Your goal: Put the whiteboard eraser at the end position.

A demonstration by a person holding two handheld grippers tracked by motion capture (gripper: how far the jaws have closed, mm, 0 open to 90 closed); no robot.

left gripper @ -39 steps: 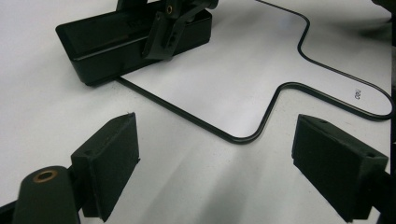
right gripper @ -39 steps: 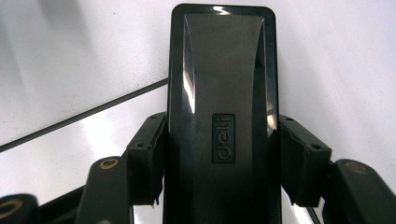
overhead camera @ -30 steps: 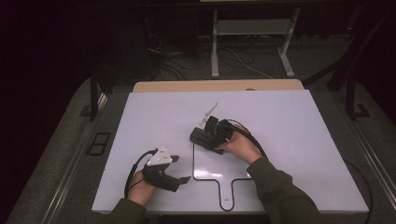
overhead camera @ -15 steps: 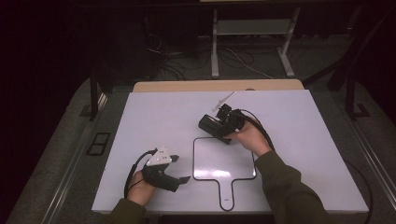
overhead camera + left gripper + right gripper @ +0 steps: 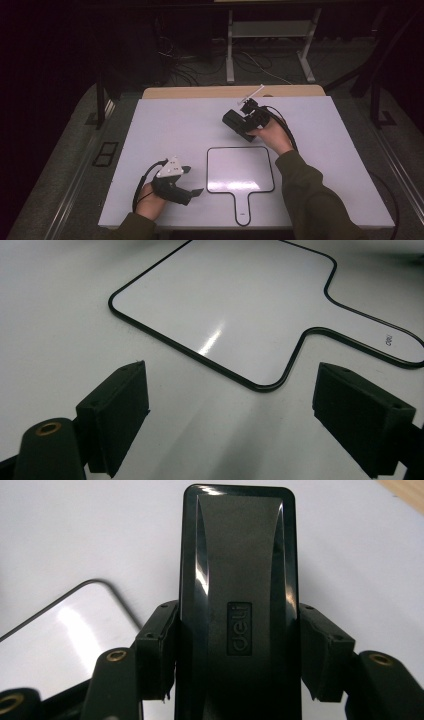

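The right gripper has its fingers squeezed tight on a black eraser. One finger presses each long side of the eraser, and the eraser sticks out well past the fingertips. The word "deli" is stamped on its top, right between the two fingers. In the high view the eraser is at the far part of the white desk, just past the far right corner of the little whiteboard. I cannot tell if it touches the desk or is lifted a bit.

The left gripper is near the front edge of the desk. Its fingers are spread wide apart and hold nothing. Between them is bare desk. Just ahead of the fingertips lies the whiteboard, flat on the desk. It is white with a thin black rim and round corners. Its handle sticks out in front of the right-hand finger and has tiny print on it that is too small to read. The fingers are near the board but not touching it.

The two grippers are well apart, with the whiteboard lying between them.
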